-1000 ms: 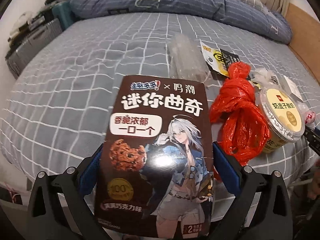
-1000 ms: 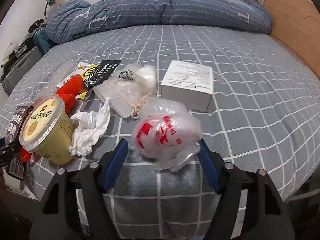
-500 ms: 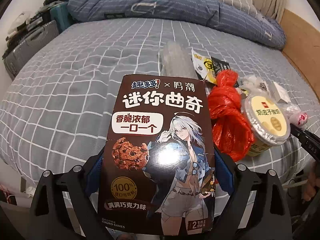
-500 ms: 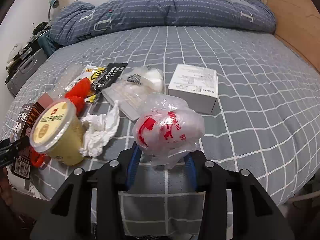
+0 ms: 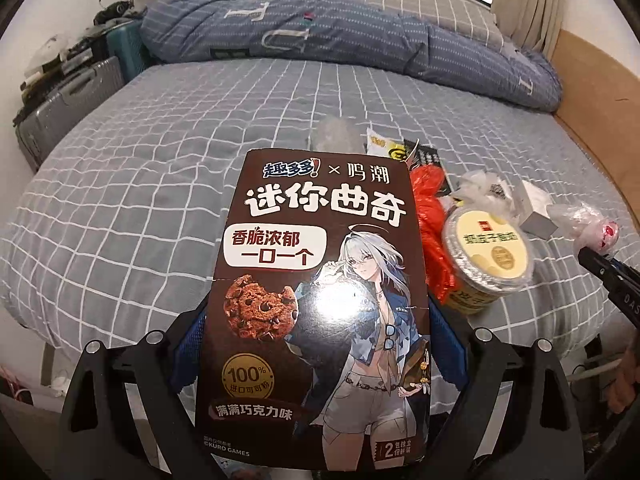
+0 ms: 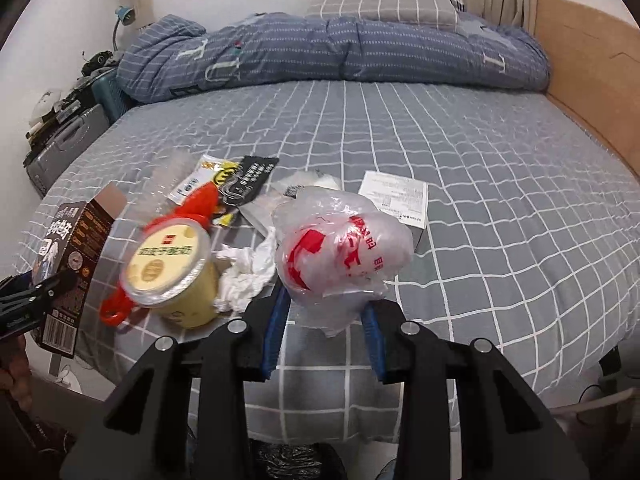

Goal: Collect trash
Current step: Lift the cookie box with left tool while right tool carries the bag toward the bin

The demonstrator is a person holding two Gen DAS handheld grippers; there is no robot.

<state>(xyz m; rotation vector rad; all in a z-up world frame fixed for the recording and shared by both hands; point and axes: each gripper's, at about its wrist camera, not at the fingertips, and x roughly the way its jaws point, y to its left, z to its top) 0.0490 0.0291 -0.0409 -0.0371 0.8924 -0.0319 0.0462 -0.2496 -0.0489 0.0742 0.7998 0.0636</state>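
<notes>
My left gripper [image 5: 316, 344] is shut on a brown cookie box [image 5: 320, 304] and holds it upright, lifted above the bed's front edge; the box also shows in the right wrist view [image 6: 76, 248]. My right gripper [image 6: 324, 320] is shut on a crumpled clear plastic bag with red print [image 6: 340, 248], lifted off the bed. Left on the grey checked bed [image 6: 480, 168] are a yellow lidded cup [image 6: 172, 272], a red plastic bag [image 5: 432, 220], a crumpled white tissue [image 6: 248, 272], snack wrappers [image 6: 236, 178] and a white box [image 6: 396, 200].
A folded blue duvet [image 6: 340, 52] and a pillow [image 6: 380, 4] lie at the bed's far end. Suitcases [image 5: 68, 100] stand to the left of the bed. A wooden bed frame [image 6: 592, 72] runs along the right. A dark bin bag [image 6: 296, 464] shows below my right gripper.
My right gripper closed on the clear bag and lifted it off the bed. My left gripper raised the cookie box higher and drew back a little.
</notes>
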